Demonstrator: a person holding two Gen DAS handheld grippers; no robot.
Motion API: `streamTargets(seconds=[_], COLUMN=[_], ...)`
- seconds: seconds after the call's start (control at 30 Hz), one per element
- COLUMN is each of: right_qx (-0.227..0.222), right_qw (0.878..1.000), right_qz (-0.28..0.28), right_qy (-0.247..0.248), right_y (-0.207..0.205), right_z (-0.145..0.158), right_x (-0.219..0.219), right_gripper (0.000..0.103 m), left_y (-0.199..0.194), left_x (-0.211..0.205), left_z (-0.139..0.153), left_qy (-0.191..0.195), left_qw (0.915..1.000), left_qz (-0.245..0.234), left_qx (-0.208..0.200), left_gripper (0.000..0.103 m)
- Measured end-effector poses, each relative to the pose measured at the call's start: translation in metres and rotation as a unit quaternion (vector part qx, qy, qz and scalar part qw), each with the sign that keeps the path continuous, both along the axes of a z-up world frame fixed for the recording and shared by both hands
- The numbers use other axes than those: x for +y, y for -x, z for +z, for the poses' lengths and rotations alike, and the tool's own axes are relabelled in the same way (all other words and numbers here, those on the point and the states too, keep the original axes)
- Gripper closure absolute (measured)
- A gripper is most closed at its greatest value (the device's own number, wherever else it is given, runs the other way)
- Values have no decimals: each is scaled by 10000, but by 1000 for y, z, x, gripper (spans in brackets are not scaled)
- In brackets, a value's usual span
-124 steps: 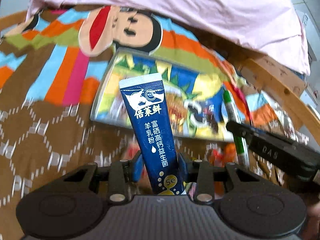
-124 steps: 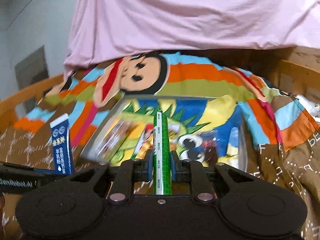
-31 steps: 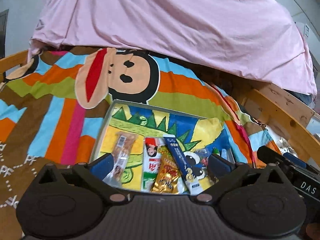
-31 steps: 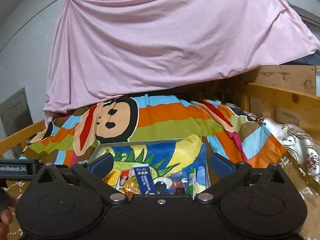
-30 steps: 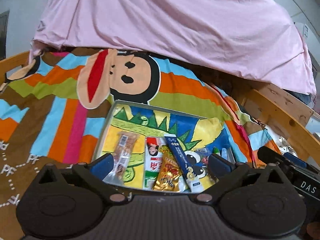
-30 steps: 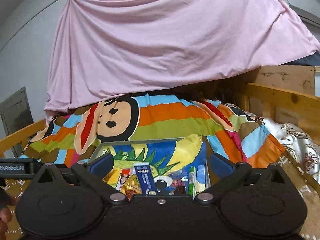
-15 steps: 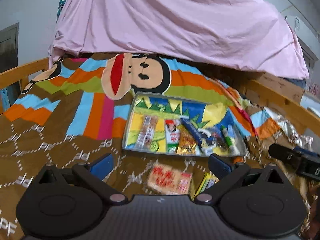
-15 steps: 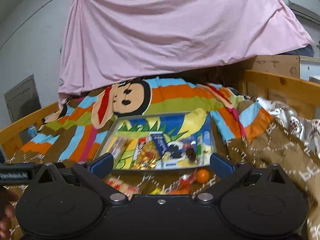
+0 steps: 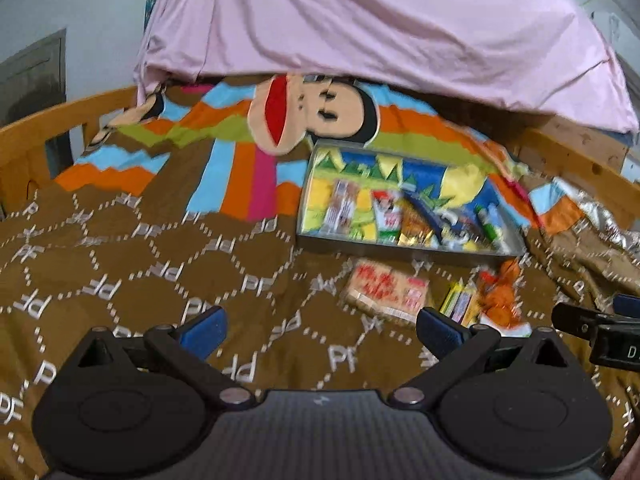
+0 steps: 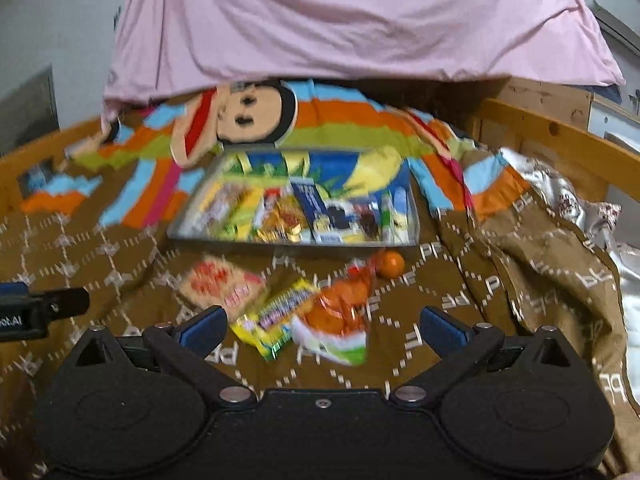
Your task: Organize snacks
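A shallow tray [image 9: 404, 250] [image 10: 294, 243] with a bright cartoon print lies on the bed and holds several snack packets, among them a dark blue sachet [image 10: 310, 200] and a green stick [image 9: 489, 224]. In front of the tray, loose on the brown blanket, lie a red-and-white cracker pack [image 9: 386, 292] [image 10: 222, 282], a yellow packet [image 10: 280, 312], an orange wrapper [image 10: 340, 304] and a small orange ball [image 10: 390, 263]. My left gripper [image 9: 320, 330] hangs open and empty, well back from the tray. My right gripper [image 10: 322, 328] is open and empty just above the loose packets.
The brown patterned blanket [image 9: 160, 264] covers the bed, with a striped monkey-print part behind the tray. A pink sheet [image 10: 352, 20] hangs across the back. Wooden bed rails [image 10: 560, 136] run along both sides. A silver-patterned cloth [image 10: 576, 204] lies at the right.
Both grippers let go of the blue sachet and green stick, which now lie in the tray. Both have since pulled back and away from the tray, bringing the loose snacks in front into view.
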State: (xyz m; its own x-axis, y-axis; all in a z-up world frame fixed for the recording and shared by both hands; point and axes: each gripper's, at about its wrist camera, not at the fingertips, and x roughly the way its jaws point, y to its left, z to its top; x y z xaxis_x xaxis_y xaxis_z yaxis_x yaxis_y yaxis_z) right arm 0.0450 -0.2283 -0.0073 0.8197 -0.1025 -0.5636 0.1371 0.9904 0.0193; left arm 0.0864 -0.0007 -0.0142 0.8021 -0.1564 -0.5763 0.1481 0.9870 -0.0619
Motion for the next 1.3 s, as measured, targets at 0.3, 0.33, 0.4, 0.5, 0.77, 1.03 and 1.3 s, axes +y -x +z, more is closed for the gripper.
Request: streamTargets(seconds=[0.3,0.33,0.4,0.5,0.77,1.03,1.3], right_qx=[505,571,673,801,1003,1151,1434], right_qw=[9987,9983,9977,9967,9948,9930,9883], right_qz=[54,51,53,88,182,202,283], right_qy=[87,84,74,70,38,-144,-433], right_y=[-12,-14,-17,-21,-26,-31,-45], right_z=[-15,-16,-19,-22,-28,-31,-39], right_x=[4,4,3,4,6,2,-2], right_gripper=[1,1,1,1,1,1,1], left_y=[-12,-13,-15,-16,-20,-24,-34], left_x=[10,10,11,11,6,4,-1], left_z=[-13,-14,-17,-19,-24,-26,-30], left_qy=[-97,-97,-107,-126,-163,-84,-90], left_qw=[9977,9973,9966,9960,9950,9946,9938], left_qz=[411,443,494,524,510,495,421], left_qx=[536,576,645,716,839,911,1022], left_gripper=[0,0,0,0,0,0,0])
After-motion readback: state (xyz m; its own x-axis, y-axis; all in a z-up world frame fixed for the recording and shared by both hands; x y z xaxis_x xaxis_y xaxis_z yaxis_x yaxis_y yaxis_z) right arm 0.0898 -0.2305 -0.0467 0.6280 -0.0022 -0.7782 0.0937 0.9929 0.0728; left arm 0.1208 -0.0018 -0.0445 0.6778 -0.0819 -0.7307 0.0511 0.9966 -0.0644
